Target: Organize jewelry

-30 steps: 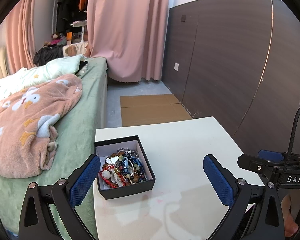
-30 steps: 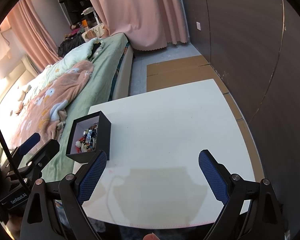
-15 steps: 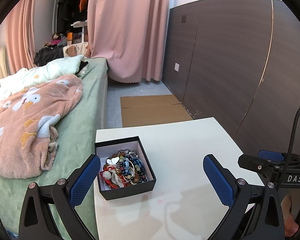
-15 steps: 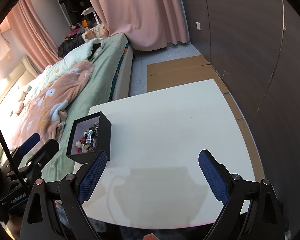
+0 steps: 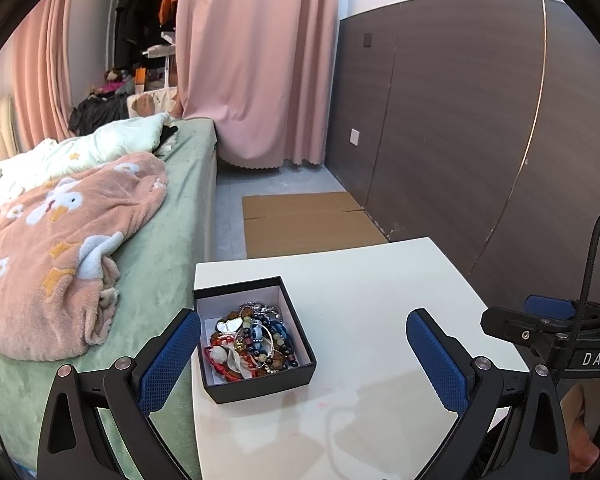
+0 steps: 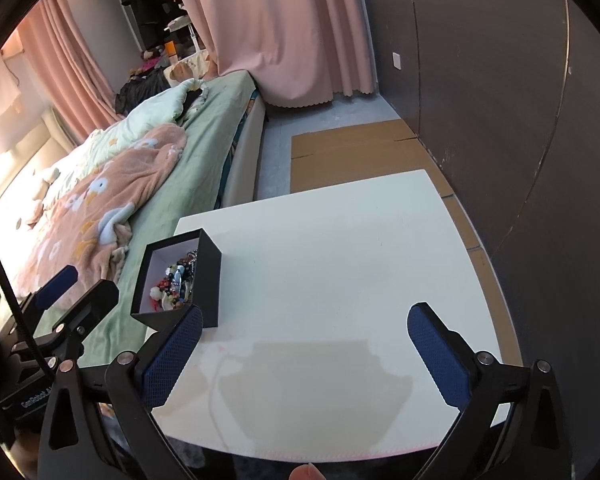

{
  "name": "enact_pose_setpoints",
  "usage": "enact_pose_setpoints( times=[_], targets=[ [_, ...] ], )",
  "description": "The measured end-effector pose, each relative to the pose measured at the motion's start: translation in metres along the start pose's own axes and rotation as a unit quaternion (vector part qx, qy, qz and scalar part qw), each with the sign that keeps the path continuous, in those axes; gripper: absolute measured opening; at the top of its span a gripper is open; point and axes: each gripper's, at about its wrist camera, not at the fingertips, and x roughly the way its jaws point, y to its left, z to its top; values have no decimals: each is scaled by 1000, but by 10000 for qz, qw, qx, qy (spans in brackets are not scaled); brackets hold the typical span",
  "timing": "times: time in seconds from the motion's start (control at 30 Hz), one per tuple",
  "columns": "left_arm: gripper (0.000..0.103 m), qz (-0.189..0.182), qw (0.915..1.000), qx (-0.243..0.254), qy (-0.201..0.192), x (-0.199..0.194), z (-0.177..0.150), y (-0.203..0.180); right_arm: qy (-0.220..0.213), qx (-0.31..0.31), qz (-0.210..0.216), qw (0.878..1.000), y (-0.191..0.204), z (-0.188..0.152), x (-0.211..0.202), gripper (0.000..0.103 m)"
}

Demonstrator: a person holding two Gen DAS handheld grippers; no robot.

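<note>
Both grippers, left gripper [image 5: 303, 354] and right gripper [image 6: 305, 350], stand released, empty; the right's jaws just widened. Next we lift one piece from the jewelry box [image 5: 256, 336].

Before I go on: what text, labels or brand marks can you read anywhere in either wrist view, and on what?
"DAS": white letters on the right tongs' black body, cut off at the frame edge.
"GenRobot.AI": white print on the left tongs' black body; the last letters are dim.
Nothing readable on the black jewelry box.

You see a black open box [image 5: 256, 376], white inside, upright near the table's left edge, holding a tangled heap of beaded jewelry [image 5: 252, 340].
</note>
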Motion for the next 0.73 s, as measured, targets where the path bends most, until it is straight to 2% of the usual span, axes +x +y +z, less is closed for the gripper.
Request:
enact_pose_setpoints(
  times=[0.73],
  targets=[
    [103, -38, 9999, -94, 71, 3, 1, 2, 103, -62, 44, 9999, 1, 3, 2, 103]
  ],
)
